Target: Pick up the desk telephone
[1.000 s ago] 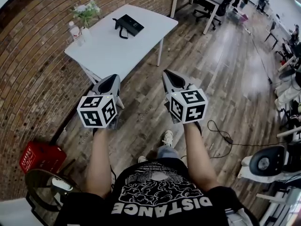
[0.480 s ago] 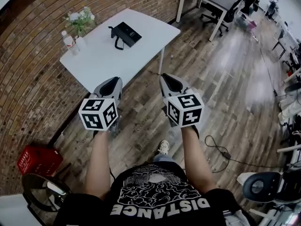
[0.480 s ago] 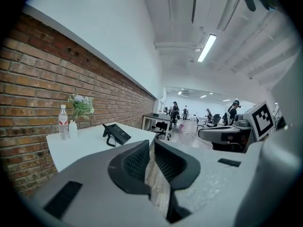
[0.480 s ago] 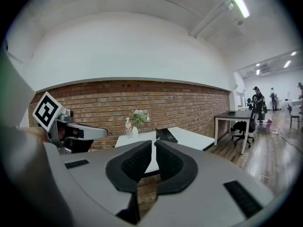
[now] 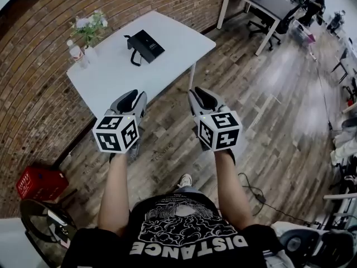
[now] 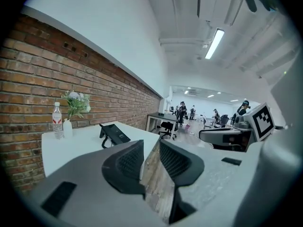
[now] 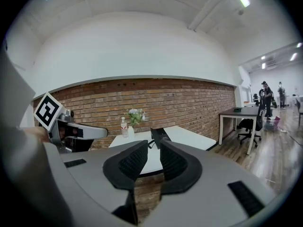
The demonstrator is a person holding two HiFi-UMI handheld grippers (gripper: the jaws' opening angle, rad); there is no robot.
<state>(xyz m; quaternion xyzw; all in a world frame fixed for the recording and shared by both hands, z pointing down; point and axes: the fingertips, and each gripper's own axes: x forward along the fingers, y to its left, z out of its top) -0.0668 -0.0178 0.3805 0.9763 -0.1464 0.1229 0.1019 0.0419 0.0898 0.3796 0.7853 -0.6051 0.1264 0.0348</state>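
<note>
white table (image 5: 173, 41) nearer now; left gripper (image 5: 133, 96) and right gripper (image 5: 199, 93) just cracked open, seemingly empty.

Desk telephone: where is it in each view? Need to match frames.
Head view: desk telephone upper left, on the white table.
Left gripper view: desk telephone left of centre, mid-height.
Right gripper view: desk telephone near centre.
Shared landmark: water bottle, left of the desk telephone in all three.
</note>
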